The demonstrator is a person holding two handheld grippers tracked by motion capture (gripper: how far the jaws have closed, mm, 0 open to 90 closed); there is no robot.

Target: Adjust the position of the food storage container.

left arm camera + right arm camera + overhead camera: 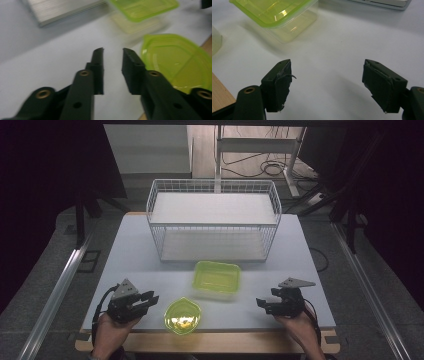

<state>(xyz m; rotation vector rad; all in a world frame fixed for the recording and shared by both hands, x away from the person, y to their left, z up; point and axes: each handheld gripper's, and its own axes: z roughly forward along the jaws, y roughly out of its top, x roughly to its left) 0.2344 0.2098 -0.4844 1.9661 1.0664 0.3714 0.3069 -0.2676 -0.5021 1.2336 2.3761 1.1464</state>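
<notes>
The wire basket (pixel 213 220) occupies the upper centre of the high view, standing on the table (pixel 135 250); both tiers hold nothing. Below it, at frame centre, sits the rectangular container (pixel 216 279), long axis running left-right, nothing inside. The round container (pixel 183 315) lies at lower centre, just right of the left gripper (pixel 150 299), which is the nearer of the two; contents cannot be confirmed through the glare. Left gripper jaws stand narrowly parted, gripping nothing. The right gripper (pixel 265 305), at lower right, has jaws wide apart, nothing between them.
</notes>
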